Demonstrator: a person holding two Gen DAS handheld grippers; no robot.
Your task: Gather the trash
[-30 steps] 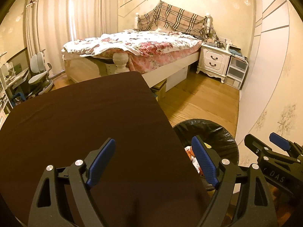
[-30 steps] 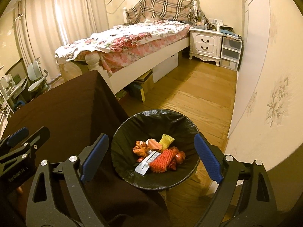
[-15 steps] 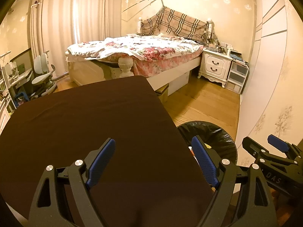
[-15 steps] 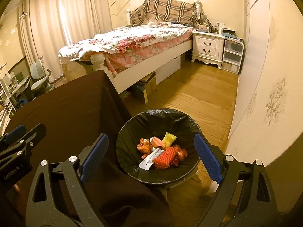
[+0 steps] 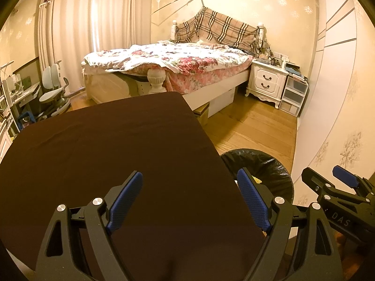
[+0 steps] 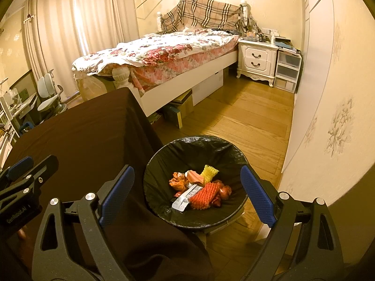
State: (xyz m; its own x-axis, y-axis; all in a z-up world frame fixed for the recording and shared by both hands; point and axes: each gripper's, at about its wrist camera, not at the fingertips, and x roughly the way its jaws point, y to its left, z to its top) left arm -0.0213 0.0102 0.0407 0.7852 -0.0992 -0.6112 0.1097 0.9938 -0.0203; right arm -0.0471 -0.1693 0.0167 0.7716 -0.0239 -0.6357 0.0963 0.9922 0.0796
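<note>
Dark brown cloth-covered table [image 5: 112,149]. Black plastic-lined round bin [image 6: 164,161] holds orange foam net sleeve [image 6: 205,195], yellow foam net piece [image 6: 209,171], white printed wrapper [image 6: 186,197]. Red-pink floral white quilt [image 6: 164,46]; beige-black plaid blanket [image 5: 222,27]. Blue finger pads [image 5: 125,197].

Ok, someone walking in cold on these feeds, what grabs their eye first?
Probably the black-lined bin beside the table, with orange, yellow and white scraps piled at its bottom, right under the open right gripper. Next, the dark brown tablecloth below the open left gripper, and the floral bed behind.
</note>
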